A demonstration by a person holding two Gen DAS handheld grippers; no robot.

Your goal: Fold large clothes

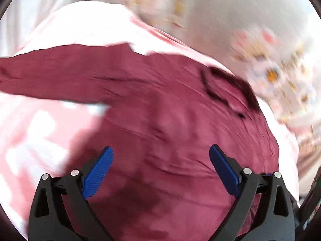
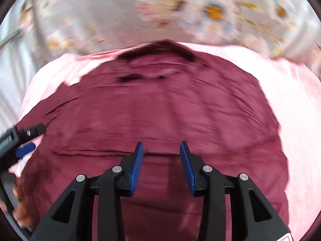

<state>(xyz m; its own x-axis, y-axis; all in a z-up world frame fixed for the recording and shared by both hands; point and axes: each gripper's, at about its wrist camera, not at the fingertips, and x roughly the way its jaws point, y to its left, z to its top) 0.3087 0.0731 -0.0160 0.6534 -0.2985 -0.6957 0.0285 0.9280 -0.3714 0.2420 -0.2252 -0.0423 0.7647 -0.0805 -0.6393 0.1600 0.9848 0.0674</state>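
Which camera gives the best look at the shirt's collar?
The right wrist view: the collar sits centred at the maroon shirt's far edge, its whole curve visible. The left wrist view shows it off to the right, skewed and blurred.

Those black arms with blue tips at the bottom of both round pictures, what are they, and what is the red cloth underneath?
No robot here: a person holds a hand tool in each hand, each with a two-finger gripper and a wide-angle camera looking along the fingers, hence the round, bent pictures. One picture comes from the left gripper, the other from the right gripper. The blue tips are the finger pads.

The red cloth is a maroon shirt, spread on a pink sheet, its collar at the far end. Beyond lies flowered fabric.

Nothing is held: both grippers are open above the shirt, the left much wider. In the right view's left edge you can see the left gripper too. Both pictures are blurred.
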